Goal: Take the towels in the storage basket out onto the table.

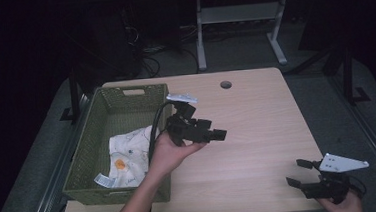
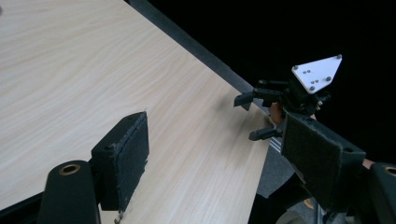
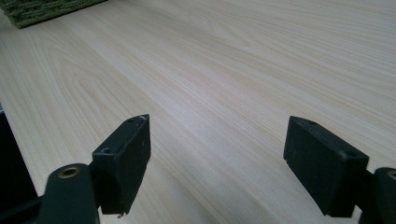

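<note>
While both hands are lifted off the desk, nothing is being carried, and each placement reads as follows.

Left gripper (image 1: 217, 132): held above the desk just beside the basket's right wall, its jaws spread wide with only bare wood between them in the left gripper view; I judge it is pointed away from the basket because its part there is over for now.

Right gripper (image 1: 296, 172): low at the desk's near right corner, jaws wide apart and gripping nothing; the right gripper view looks across bare desk between its pads (image 3: 127, 161), so it seems parked in wait rather than working.

Cloth (image 1: 129, 157): a white printed piece with an orange spot, lying crumpled on the basket floor toward its near right corner, untouched by either gripper.

Basket (image 1: 85, 138): green woven, standing along the desk's left edge, within easy reach of the left hand, which likely explains why that hand works it.

Desk (image 1: 257, 116): pale wood, bare from the middle to the right edge, giving room to lay or spread the cloth if that is the next step.

Risk: wide jaws reaching over the basket wall could snag the weave.
</note>
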`<state>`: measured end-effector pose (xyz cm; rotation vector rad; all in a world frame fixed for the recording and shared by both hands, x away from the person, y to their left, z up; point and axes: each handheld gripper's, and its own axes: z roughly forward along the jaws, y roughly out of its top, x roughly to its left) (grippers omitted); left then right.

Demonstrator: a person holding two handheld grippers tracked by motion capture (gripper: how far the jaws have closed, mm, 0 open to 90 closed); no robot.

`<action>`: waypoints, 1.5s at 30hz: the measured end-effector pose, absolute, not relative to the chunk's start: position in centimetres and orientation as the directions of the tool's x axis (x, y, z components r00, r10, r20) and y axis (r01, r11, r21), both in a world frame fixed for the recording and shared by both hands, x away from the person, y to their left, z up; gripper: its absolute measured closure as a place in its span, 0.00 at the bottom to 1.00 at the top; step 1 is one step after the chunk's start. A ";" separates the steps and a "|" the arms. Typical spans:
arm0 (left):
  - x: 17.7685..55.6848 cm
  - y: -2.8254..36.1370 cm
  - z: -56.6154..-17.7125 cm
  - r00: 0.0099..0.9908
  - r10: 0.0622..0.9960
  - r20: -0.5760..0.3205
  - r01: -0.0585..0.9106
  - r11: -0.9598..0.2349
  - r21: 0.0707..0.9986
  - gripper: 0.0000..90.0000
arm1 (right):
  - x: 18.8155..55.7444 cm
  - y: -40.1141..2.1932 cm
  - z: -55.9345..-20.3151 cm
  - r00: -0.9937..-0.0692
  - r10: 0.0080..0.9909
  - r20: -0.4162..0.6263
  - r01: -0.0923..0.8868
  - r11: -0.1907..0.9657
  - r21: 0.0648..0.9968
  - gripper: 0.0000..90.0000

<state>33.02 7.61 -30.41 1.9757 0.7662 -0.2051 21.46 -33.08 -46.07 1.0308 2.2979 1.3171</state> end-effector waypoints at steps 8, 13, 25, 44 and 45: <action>33.3 9.0 -29.5 0.780 0.451 -0.433 0.596 -0.325 0.734 0.26 | 21.5 -33.1 -46.1 -0.698 0.710 0.089 0.438 0.325 0.838 0.25; 33.5 10.0 -29.2 0.772 0.468 -0.429 0.599 -0.314 0.736 0.26 | 21.4 -33.1 -46.1 -0.697 0.711 0.088 0.437 0.324 0.839 0.25; 34.2 12.9 -29.3 0.741 0.525 -0.420 0.620 -0.294 0.727 0.26 | 21.4 -33.1 -46.0 -0.697 0.711 0.089 0.435 0.321 0.841 0.25; 35.2 19.2 -31.0 0.631 0.675 -0.381 0.677 -0.240 0.696 0.27 | 21.4 -33.0 -46.0 -0.698 0.711 0.082 0.432 0.327 0.841 0.25; 35.2 19.2 -31.0 0.631 0.675 -0.381 0.677 -0.240 0.696 0.28 | 21.4 -33.0 -46.0 -0.698 0.711 0.082 0.432 0.327 0.841 0.25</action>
